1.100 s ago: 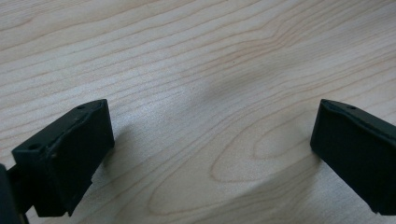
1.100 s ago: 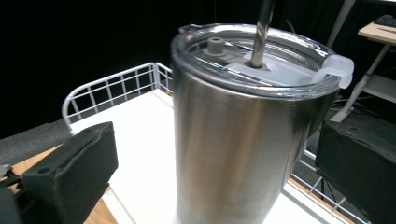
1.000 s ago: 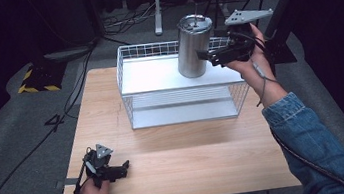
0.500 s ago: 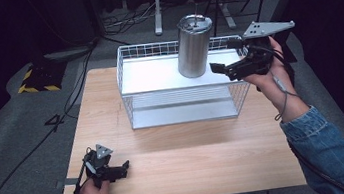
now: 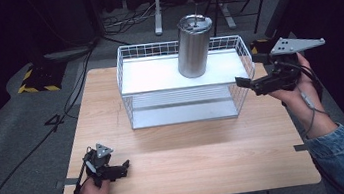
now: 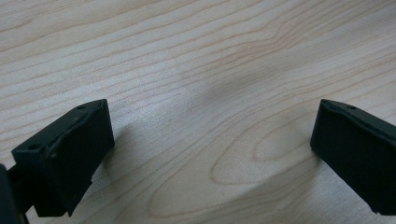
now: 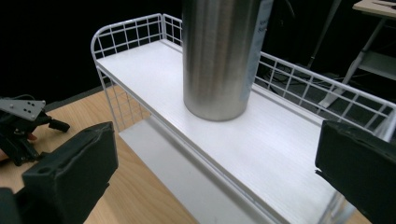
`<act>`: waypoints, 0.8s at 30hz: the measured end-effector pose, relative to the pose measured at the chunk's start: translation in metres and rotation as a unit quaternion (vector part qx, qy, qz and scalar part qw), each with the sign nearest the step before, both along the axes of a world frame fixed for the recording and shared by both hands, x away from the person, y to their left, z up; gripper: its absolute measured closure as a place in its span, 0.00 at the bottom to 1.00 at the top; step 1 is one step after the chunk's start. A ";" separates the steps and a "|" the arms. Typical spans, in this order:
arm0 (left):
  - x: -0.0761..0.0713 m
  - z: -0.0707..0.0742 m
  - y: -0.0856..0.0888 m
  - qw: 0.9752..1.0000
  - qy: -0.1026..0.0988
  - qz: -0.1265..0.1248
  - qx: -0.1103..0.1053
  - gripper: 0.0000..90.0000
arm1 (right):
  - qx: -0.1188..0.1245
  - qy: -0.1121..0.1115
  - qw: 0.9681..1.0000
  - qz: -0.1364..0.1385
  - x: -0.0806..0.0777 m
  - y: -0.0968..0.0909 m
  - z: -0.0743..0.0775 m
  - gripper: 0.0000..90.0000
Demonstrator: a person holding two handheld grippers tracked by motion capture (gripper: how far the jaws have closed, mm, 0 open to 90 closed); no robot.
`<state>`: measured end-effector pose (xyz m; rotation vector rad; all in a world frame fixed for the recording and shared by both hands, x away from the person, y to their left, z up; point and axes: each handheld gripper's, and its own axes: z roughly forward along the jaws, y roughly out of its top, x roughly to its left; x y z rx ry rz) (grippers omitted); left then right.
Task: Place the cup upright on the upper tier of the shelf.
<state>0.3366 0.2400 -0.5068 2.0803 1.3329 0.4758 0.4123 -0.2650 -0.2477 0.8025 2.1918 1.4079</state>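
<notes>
Left hand-held gripper near desk front-left edge, jaws apart, bare wood ahead. Right hand-held gripper beside wire rack right end, jaws apart, empty. Steel tumbler upright on rack's top shelf, toward back rail.

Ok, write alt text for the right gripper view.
A steel tumbler stands upright on the top shelf of a white wire rack, framed between the right gripper's two open black jaws. The left gripper rests on the wooden table at far left.
</notes>
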 end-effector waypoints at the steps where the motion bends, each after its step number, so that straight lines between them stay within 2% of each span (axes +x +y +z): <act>1: 0.000 0.000 0.000 1.000 0.000 0.000 0.000 0.00 | -0.001 0.001 1.000 0.000 -0.002 -0.004 -0.002 0.00; 11: 0.000 0.000 0.000 1.000 0.000 0.000 0.000 0.00 | -0.022 0.020 0.999 -0.013 -0.016 -0.031 -0.020 0.00; 14: 0.000 0.000 0.000 1.000 -0.001 0.001 0.000 0.00 | -0.038 0.031 0.999 -0.018 -0.019 -0.034 -0.030 0.00; 24: 0.000 0.000 0.000 1.000 -0.001 0.001 0.000 0.00 | -0.052 0.075 0.995 -0.028 -0.023 -0.044 -0.067 0.00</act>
